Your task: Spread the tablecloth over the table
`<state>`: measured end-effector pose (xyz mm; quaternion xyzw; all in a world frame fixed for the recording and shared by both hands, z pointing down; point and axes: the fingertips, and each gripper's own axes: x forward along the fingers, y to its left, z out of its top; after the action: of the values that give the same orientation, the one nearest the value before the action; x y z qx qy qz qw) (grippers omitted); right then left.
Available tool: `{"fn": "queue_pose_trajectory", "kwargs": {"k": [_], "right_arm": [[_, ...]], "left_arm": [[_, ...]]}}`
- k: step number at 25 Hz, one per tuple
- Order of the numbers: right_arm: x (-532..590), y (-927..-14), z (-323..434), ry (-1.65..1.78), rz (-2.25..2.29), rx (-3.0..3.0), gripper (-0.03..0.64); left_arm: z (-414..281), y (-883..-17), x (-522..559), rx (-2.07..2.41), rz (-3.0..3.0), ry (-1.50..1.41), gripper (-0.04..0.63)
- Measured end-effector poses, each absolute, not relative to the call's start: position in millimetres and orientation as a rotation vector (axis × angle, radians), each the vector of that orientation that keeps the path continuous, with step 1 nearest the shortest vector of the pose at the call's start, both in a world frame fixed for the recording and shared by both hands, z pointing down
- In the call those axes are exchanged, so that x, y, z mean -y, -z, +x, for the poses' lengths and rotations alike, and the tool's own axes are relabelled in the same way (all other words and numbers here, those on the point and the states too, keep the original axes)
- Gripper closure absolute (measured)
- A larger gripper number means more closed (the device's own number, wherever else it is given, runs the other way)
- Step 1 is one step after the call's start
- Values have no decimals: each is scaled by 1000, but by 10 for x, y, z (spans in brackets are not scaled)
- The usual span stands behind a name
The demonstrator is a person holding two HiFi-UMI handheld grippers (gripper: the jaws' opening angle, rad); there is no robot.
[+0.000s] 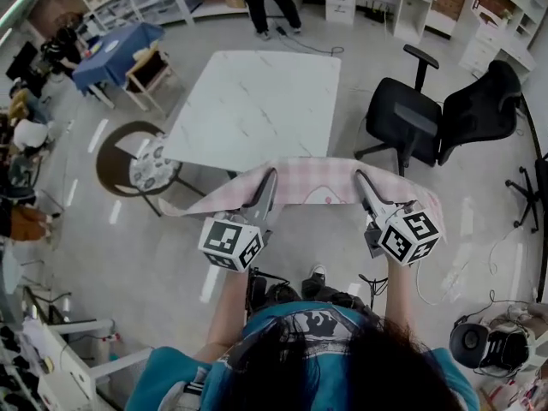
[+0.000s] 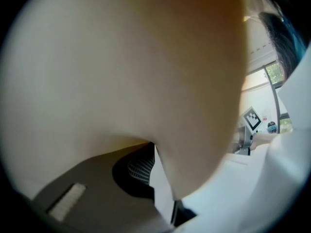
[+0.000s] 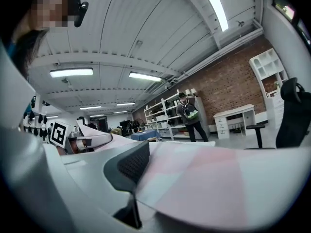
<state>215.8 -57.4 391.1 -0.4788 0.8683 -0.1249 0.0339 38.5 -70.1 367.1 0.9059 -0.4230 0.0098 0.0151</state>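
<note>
Jaws of both grippers clamped on the tablecloth, held stretched at the bare desk's near edge.
On one side the left gripper (image 1: pixel 268 178) and on the other the right gripper (image 1: pixel 360 178) pinch the pink checked tablecloth (image 1: pixel 312 182), which hangs taut between them in the air, its ends drooping; none of it lies flat on the white marble desk (image 1: pixel 257 101) yet. This looks like the carry-in; next the cloth needs lifting and casting forward toward the far edge, with both grips firm.
</note>
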Motion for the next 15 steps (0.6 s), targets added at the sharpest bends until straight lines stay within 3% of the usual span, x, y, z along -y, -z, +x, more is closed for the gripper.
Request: {"fn": "queue_pose_trajectory", "kwargs": {"k": [15], "right_arm": [[1566,-3191,1652,216,-1109,-2816,529]], "left_arm": [[-65,-2939,1282,1683,2843,-58,531]]}}
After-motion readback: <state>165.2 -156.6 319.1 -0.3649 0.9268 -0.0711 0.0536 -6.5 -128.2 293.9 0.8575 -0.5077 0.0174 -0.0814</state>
